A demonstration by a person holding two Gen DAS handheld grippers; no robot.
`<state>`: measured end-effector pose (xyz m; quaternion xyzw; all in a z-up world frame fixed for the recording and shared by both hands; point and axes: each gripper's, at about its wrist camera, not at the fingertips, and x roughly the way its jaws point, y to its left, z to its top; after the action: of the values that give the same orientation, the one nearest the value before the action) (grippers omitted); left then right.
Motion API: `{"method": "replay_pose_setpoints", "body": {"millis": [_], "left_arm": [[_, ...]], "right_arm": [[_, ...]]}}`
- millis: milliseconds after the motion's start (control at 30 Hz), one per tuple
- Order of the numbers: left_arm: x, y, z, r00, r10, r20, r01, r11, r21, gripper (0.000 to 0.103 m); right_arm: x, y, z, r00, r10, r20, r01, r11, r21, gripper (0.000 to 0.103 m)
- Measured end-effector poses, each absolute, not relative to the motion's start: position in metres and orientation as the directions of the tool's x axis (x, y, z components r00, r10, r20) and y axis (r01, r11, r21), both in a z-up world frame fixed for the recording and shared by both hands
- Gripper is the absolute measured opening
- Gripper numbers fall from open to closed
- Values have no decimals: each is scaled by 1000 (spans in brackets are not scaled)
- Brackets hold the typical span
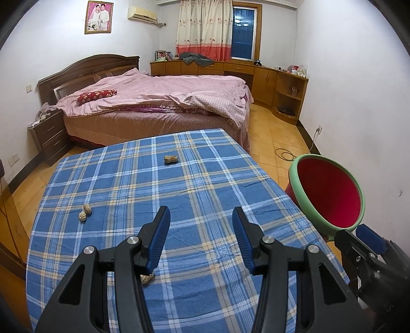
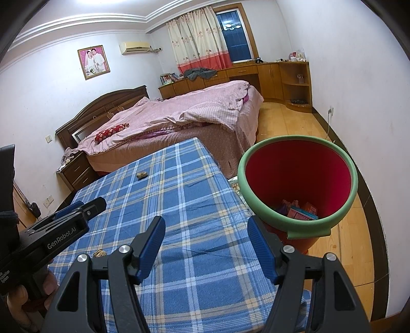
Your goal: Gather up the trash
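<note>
While my left gripper [image 1: 201, 217] hovers over the near part of the table, its blue pads stand apart with nothing between them, only plaid cloth showing in the gap. My right gripper [image 2: 206, 230] is spread the same way, empty, its right finger close beside the bin [image 2: 297, 225], though I cannot tell whether it touches.

Under the left finger of my left gripper a peanut shell [image 1: 148, 278] peeks out, lying on the blue plaid tablecloth [image 1: 179, 184]. Further left, near the cloth's edge, lie two nut shells [image 1: 85, 212] touching each other. Well beyond, toward the far end of the table, a whole peanut [image 1: 171, 159] lies alone.

At the table's right edge stands the bin, red inside with a green padded rim; in the right wrist view I see pink and blue packaging [image 2: 301, 211] at its bottom.

Past the table is a bed [image 1: 159, 102] with a pink quilt, a red flowered pillow [image 1: 97, 96] and a dark wooden headboard. A nightstand [image 1: 48, 135] stands at its left. Low wooden cabinets [image 1: 238, 70] run under the window, where a cream and red curtain [image 1: 203, 28] hangs; some grey clothing [image 1: 196, 58] is heaped on top. A framed photo [image 1: 99, 17] and an air conditioner [image 1: 142, 12] hang on the far wall. A cable [image 1: 311, 146] runs from a wall socket down to the yellow wooden floor [image 1: 276, 138].
</note>
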<state>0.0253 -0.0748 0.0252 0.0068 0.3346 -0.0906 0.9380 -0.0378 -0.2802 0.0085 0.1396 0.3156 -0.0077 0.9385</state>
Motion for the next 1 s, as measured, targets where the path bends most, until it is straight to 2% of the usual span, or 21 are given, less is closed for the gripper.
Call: {"method": "replay_pose_setpoints", "body": {"millis": [1000], "left_arm": [[27, -74, 28, 765, -163, -623, 172, 984, -46, 51]], "right_arm": [[-38, -280, 9, 801, 74, -594, 102, 961, 257, 69]]}}
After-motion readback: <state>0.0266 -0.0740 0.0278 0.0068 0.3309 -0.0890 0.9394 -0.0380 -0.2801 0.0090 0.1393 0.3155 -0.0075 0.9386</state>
